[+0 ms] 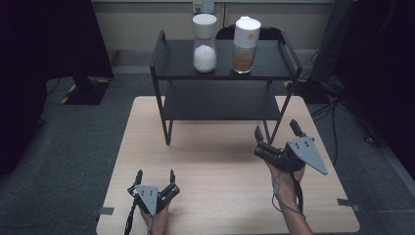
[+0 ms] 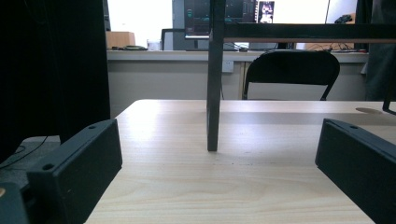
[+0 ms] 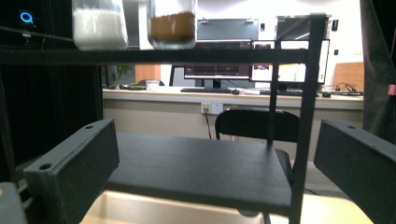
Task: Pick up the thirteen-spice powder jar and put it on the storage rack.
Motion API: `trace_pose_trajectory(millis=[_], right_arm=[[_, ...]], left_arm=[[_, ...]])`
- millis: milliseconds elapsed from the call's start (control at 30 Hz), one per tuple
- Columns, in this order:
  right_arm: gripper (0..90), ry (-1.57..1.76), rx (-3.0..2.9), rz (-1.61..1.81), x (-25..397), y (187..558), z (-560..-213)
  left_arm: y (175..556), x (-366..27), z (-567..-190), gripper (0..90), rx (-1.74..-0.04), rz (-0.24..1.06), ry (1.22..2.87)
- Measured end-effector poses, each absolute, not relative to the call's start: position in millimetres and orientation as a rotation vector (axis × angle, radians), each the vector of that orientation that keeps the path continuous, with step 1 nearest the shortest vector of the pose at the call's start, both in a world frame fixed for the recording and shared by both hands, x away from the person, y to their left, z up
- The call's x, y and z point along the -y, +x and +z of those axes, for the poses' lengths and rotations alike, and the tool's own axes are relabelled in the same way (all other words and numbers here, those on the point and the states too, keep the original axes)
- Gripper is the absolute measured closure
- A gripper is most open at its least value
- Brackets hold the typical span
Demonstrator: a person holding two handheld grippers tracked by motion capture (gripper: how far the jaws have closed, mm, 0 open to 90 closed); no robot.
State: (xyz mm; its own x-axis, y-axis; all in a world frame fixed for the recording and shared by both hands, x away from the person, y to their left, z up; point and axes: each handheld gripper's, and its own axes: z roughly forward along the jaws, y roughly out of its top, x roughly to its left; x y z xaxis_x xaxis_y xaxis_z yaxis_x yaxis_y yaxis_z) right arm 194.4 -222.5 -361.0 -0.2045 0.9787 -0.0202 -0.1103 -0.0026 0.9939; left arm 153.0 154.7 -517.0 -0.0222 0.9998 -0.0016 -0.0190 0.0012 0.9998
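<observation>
A: How are the fingers standing on the right gripper (image 1: 277, 130)?

B: They are standing wide apart, gripping nothing, and pointing at the black rack (image 1: 161, 68). That gripper is hovering just in front of the rack's right front leg, above the table (image 1: 147, 147).

A: And the left gripper (image 1: 155, 177)?

B: Its fingers (image 2: 74, 172) are also gaping, with nothing between them. It is sitting well in front of the rack, facing the rack's left front leg (image 2: 214, 88).

A: Where are the jars sitting?

B: Both are standing upright on the rack's top shelf. The jar of white powder (image 1: 204, 43) is sitting left of the jar of brown powder (image 1: 245, 45), the two near each other but not touching. From the right gripper view they are showing above the shelf edge.
</observation>
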Motion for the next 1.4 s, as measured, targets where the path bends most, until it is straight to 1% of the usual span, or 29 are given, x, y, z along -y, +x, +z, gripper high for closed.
trace_pose_trajectory(millis=[633, 1400], right_arm=[[0.0, 1.09, -1.252, 1.365, 236, 164, -420], [0.0, 1.146, -1.255, 1.249, 237, 145, -496]], left_arm=[[153, -155, -517, 0.0, -1.212, 1.233, 1.183], [153, -155, -517, 0.0, -1.212, 1.233, 1.183]])
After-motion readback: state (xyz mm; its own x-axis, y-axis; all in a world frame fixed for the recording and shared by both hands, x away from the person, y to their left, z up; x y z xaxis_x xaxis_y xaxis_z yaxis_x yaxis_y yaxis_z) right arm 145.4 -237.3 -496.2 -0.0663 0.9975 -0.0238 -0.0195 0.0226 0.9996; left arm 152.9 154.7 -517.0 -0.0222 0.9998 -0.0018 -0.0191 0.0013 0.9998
